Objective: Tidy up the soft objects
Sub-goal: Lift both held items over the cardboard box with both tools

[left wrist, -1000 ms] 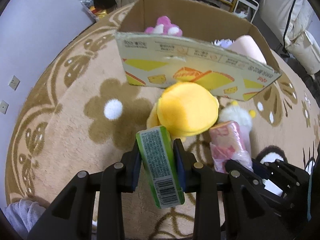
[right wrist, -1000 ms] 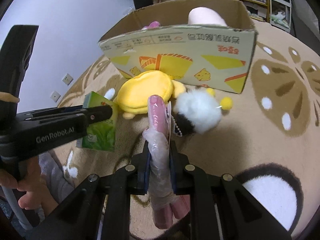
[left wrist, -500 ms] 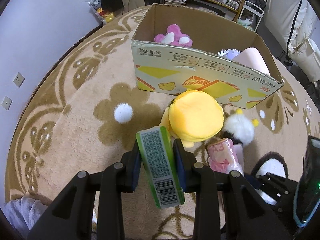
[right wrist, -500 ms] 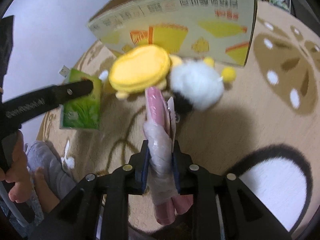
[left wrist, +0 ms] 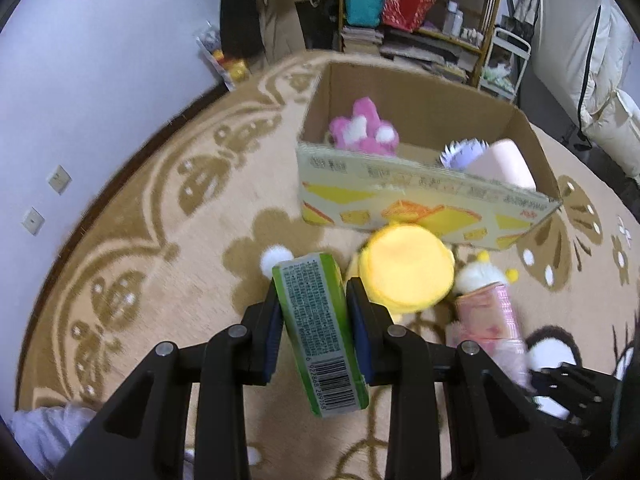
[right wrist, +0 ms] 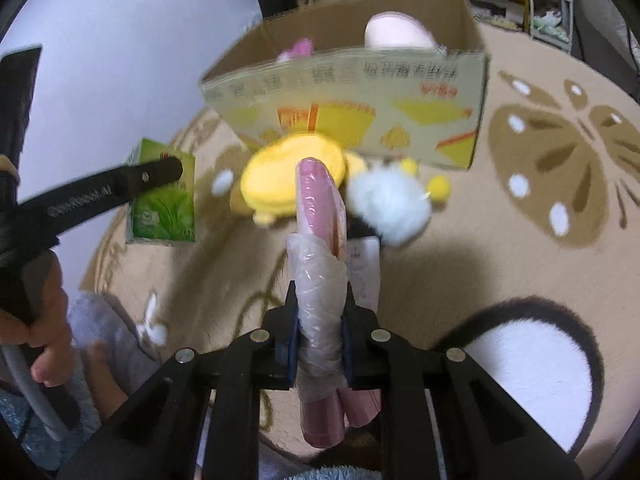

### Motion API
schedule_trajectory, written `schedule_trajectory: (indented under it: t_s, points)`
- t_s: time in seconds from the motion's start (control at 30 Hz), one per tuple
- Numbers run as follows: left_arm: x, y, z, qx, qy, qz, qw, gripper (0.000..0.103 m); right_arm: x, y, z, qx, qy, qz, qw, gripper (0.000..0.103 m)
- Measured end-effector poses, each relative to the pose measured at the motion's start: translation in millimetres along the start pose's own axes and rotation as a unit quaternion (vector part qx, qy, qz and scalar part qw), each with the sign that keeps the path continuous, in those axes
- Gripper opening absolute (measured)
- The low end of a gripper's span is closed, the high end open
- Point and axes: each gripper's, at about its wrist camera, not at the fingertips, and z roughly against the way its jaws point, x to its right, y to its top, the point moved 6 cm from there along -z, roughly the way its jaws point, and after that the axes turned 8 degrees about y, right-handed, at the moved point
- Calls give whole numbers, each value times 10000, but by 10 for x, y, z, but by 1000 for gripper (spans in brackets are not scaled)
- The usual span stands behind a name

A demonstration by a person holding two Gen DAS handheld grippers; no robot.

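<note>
My left gripper [left wrist: 314, 312] is shut on a green tissue pack [left wrist: 320, 332], held above the rug; the pack also shows in the right wrist view [right wrist: 164, 200]. My right gripper [right wrist: 318, 316] is shut on a pink plastic-wrapped pack [right wrist: 318, 240], also seen in the left wrist view [left wrist: 486, 316]. A yellow plush [left wrist: 406, 272] and a white fluffy plush with yellow pom-poms [right wrist: 390, 200] lie on the rug in front of an open cardboard box [left wrist: 424, 204]. The box holds a pink plush [left wrist: 362, 130], a pale purple item [left wrist: 464, 152] and a pale pink roll [left wrist: 502, 164].
A beige patterned rug [left wrist: 152, 216] covers the floor. A white wall [left wrist: 80, 60] is on the left. Shelves with bags and bottles [left wrist: 404, 8] stand behind the box. White bedding [left wrist: 580, 60] is at the right. A person's hand [right wrist: 44, 320] grips the left handle.
Both grippers have risen with their packs still held. The box now looks farther off and more of its inside shows in the left wrist view.
</note>
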Motion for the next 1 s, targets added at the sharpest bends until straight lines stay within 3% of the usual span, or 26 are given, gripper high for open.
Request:
schedule_trajectory:
  t_s: [0.2, 0.47, 0.77, 1.0]
  points:
    - [-66, 178, 124, 355, 61, 100, 9993, 29, -49, 233, 227, 513, -12, 81, 9986, 18]
    - [-84, 448, 243, 637, 25, 143, 9979, 29, -64, 573, 386, 880, -99, 149, 9960, 18]
    - [81, 799, 512, 1156, 43, -98, 9932, 29, -145, 957, 705, 1445, -281, 456, 9881, 18]
    - [148, 1123, 544, 1410, 191, -178, 9897, 29, -25, 1230, 737, 1641, -393, 509, 9843, 18]
